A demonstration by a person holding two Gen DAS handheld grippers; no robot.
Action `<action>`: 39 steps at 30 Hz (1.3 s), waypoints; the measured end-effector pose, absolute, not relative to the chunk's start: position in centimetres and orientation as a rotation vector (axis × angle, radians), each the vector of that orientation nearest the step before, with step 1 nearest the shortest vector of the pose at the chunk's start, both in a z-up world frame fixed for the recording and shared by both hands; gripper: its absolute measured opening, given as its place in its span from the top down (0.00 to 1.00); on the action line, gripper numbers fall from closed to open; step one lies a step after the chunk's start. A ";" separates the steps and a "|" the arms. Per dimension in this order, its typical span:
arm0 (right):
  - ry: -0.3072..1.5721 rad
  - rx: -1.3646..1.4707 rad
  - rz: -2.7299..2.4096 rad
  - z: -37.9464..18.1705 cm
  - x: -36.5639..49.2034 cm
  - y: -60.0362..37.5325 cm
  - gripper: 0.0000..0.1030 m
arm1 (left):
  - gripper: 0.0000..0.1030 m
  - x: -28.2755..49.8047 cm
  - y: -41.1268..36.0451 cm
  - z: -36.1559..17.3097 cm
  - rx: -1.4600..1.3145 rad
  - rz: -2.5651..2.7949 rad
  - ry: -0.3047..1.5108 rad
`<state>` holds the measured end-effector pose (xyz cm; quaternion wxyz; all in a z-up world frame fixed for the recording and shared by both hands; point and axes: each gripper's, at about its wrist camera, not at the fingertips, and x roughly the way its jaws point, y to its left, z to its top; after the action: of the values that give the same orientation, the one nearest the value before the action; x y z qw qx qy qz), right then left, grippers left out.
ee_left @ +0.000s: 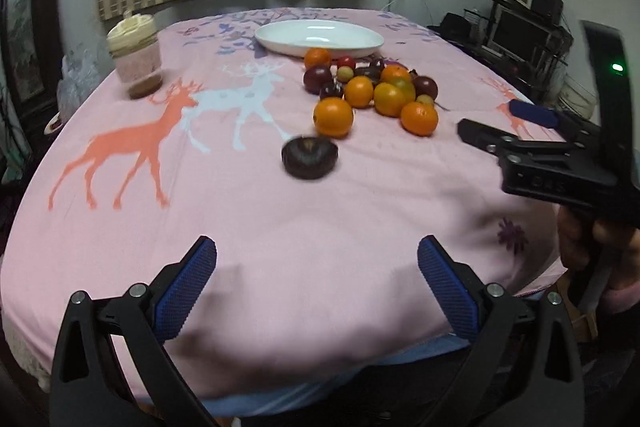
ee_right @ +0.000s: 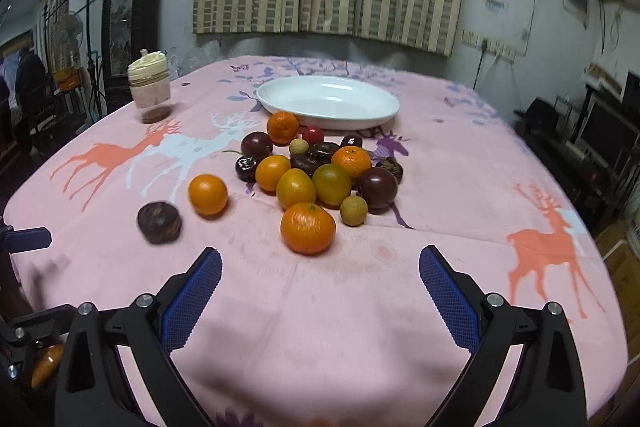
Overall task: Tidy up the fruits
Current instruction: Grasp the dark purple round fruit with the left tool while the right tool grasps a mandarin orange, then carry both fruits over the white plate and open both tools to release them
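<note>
A pile of fruit (ee_right: 320, 171) lies on the pink deer tablecloth: oranges, dark purple fruits, small yellow-brown ones and a red one. It also shows in the left wrist view (ee_left: 376, 87). A white oval plate (ee_right: 328, 101) stands empty behind the pile, also seen in the left wrist view (ee_left: 320, 37). One dark purple fruit (ee_left: 309, 157) lies apart, nearest me, blurred; it shows in the right wrist view too (ee_right: 159, 221). An orange (ee_left: 333, 117) sits just behind it. My left gripper (ee_left: 316, 275) is open and empty above the near cloth. My right gripper (ee_right: 320, 283) is open and empty, in front of an orange (ee_right: 307, 233).
A lidded jar (ee_left: 135, 57) stands at the far left of the table, also in the right wrist view (ee_right: 150, 87). The right gripper's body (ee_left: 560, 155) shows at the right of the left wrist view. Shelves and electronics stand right of the table. A curtain hangs behind.
</note>
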<state>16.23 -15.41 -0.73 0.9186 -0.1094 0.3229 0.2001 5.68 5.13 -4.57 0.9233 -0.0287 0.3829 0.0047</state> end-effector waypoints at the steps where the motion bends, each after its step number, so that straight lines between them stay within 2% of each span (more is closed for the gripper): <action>1: 0.690 -0.210 0.418 -0.9 17.4 -15.1 0.09 | 0.05 6.2 5.7 -4.2 -0.054 0.029 0.771; 3: 0.734 -0.201 0.423 -1.3 19.2 -14.5 0.20 | 0.05 7.5 6.7 -3.8 -0.046 0.058 0.761; 5: 0.774 -0.210 0.424 -1.9 20.6 -13.8 0.24 | 0.05 8.5 7.6 -3.8 -0.054 0.057 0.776; 11: 0.846 -0.228 0.426 -3.6 22.5 -12.8 0.28 | 0.05 10.8 9.4 -4.5 -0.089 0.045 0.821; 13: 0.871 -0.216 0.434 -3.9 22.8 -12.8 0.33 | 0.05 11.2 9.3 -4.7 -0.078 0.034 0.830; 15: 0.904 -0.207 0.446 -4.3 23.0 -12.8 0.50 | 0.05 11.7 9.1 -4.9 -0.064 0.013 0.839; 17: 0.927 -0.169 0.497 -4.6 23.0 -13.0 0.58 | 0.05 12.2 8.5 -5.0 -0.042 -0.020 0.844; 19: 0.924 -0.151 0.499 -4.6 22.9 -13.3 0.58 | 0.05 12.8 7.9 -5.1 -0.017 -0.052 0.847; 21: 0.918 -0.124 0.503 -4.6 22.8 -13.7 0.59 | 0.11 13.4 7.2 -5.1 0.005 -0.082 0.853; 23: 0.916 -0.087 0.501 -4.5 22.9 -14.2 0.59 | 0.29 14.2 6.6 -5.3 0.024 -0.118 0.875; 25: 0.922 -0.063 0.500 -4.6 23.1 -14.6 0.59 | 0.37 15.2 6.2 -5.7 0.036 -0.135 0.900; 33: 0.910 -0.034 0.512 -4.4 23.1 -15.0 0.59 | 0.43 16.9 5.2 -7.1 0.058 -0.136 0.969; 34: 0.909 -0.028 0.514 -4.4 23.1 -15.1 0.58 | 0.46 17.0 5.1 -7.2 0.061 -0.132 0.974; 35: 0.909 -0.023 0.516 -4.4 23.1 -15.2 0.58 | 0.54 17.0 5.1 -7.5 0.065 -0.128 0.982; 39: 0.901 -0.018 0.520 -4.3 23.0 -15.3 0.58 | 0.56 17.0 5.3 -7.6 0.060 -0.118 0.985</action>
<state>23.02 -15.27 -4.30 0.8676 -0.0086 0.4306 0.2484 17.00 5.27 -7.62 0.8791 0.0290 0.4725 -0.0565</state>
